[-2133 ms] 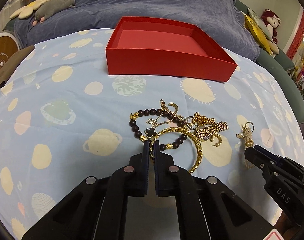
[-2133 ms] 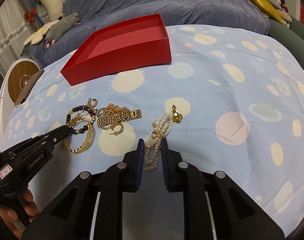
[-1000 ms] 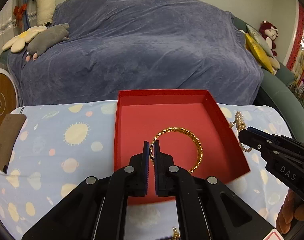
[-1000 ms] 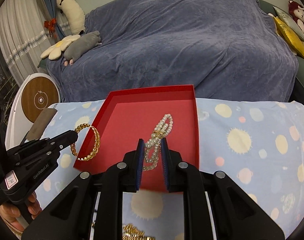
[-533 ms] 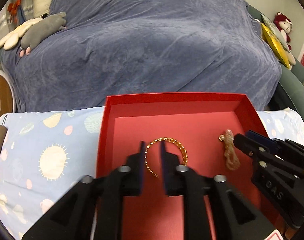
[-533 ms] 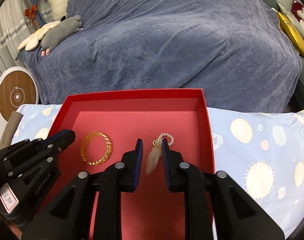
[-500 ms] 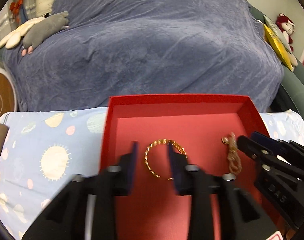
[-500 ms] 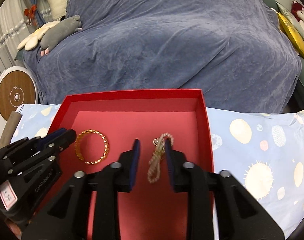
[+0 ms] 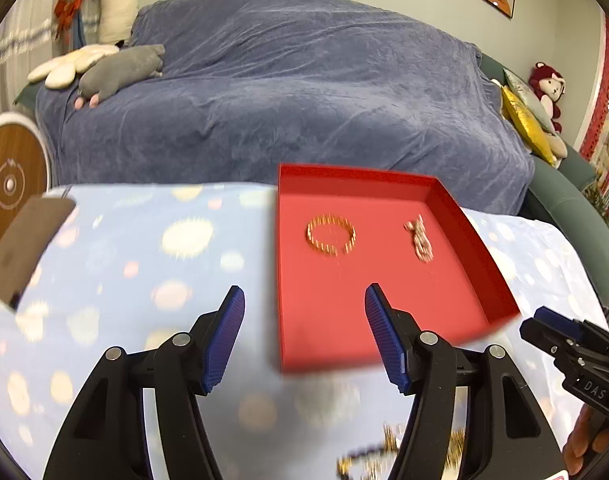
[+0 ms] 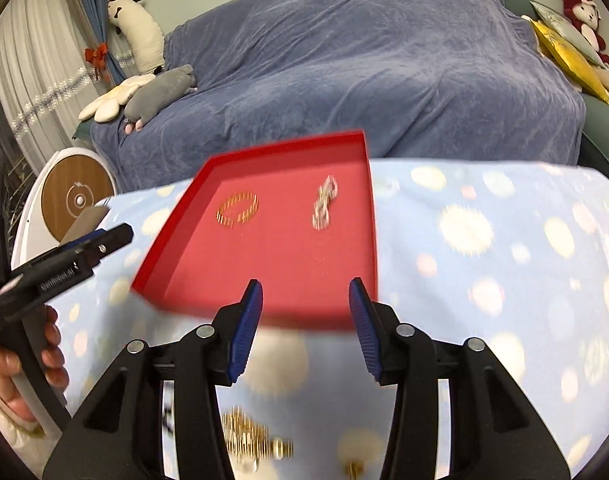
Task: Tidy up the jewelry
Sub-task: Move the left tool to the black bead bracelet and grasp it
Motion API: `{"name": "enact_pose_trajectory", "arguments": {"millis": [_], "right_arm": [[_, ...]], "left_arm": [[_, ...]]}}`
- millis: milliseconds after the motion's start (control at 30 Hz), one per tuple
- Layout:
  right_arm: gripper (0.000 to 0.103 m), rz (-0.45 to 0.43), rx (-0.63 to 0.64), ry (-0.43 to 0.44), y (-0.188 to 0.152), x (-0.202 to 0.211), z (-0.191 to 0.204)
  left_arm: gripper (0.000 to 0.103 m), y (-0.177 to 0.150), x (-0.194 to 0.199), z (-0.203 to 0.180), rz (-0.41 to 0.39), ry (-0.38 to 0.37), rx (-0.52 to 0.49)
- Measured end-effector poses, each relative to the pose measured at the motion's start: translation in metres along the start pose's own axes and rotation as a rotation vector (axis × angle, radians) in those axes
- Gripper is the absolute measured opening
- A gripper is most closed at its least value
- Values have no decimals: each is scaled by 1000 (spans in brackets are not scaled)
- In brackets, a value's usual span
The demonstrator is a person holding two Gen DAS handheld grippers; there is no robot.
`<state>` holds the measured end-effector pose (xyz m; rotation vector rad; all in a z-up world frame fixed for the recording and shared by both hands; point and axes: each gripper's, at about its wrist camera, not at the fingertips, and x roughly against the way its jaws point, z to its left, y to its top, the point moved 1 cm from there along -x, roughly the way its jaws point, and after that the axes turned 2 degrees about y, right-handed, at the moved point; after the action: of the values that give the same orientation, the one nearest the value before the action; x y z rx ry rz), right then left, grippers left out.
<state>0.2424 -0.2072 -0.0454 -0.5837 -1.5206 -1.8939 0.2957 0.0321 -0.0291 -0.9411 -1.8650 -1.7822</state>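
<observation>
A red tray (image 9: 480,236) (image 10: 172,220) sits on the planet-print cloth. Inside it lie a gold bangle (image 9: 330,234) (image 10: 238,207) on the left and a pearl bracelet (image 9: 420,237) (image 10: 324,202) on the right. My left gripper (image 9: 304,312) is open and empty, held back over the tray's near left corner. My right gripper (image 10: 304,304) is open and empty over the tray's near edge. Each gripper also shows in the other's view, the right (image 9: 572,344) and the left (image 10: 76,260). The remaining jewelry pile (image 9: 392,452) (image 10: 252,440) lies blurred on the cloth near me.
A blue-covered sofa (image 9: 304,92) with plush toys (image 9: 116,72) stands behind the table. A brown card (image 9: 28,240) lies at the table's left edge beside a round wooden disc (image 9: 8,184). Yellow cushions (image 9: 524,124) lie at the far right.
Both grippers opened wide and let go of the bangle and the pearl bracelet, which now lie in the tray. Both grippers have pulled back toward me and away from the tray.
</observation>
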Motion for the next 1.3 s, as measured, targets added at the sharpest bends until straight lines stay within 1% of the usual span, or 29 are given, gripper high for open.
{"name": "enact_pose_trajectory", "arguments": {"millis": [100,167,267,367,533,667,767,800,933,1033,1067,1100,1133,1233,1267,1300], "right_arm": [[43,21,-23,2,-35,20,1],[43,40,-53,22,-55,30,2],[43,55,-77,30,-81,40,6],[43,66,-72,19,-101,45,13],[43,73,-64,8,-121,50,20],[43,78,-80,14,-128,51,19],[43,76,-88,18,-128,52,17],[43,75,-89,18,-128,52,17],[43,71,-88,14,-126,51,15],[43,75,-91,14,-127,48,14],[43,76,-92,15,-127,47,14],[43,78,-92,15,-128,46,14],[43,78,-92,13,-127,46,14],[43,80,-91,13,-126,44,13],[43,79,-89,11,-126,44,13],[43,80,-87,11,-125,43,13]], "left_arm": [[60,-39,21,1,15,10,0],[60,-65,32,0,27,18,6],[60,-92,37,-2,71,-4,38],[60,-111,40,-7,90,5,44],[60,-122,34,-23,99,14,12],[60,-127,23,-28,118,13,7],[58,-126,14,-27,130,26,13],[54,-126,11,-27,134,27,11],[48,-126,4,-32,130,47,-15],[39,-124,1,-35,120,51,-24],[30,-124,1,-36,118,50,-29],[13,-123,1,-37,119,39,-29],[7,-123,0,-36,123,26,-24],[7,-123,-1,-36,124,14,-20],[5,-122,0,-35,125,7,-16],[5,-122,2,-34,127,-2,-10]]}}
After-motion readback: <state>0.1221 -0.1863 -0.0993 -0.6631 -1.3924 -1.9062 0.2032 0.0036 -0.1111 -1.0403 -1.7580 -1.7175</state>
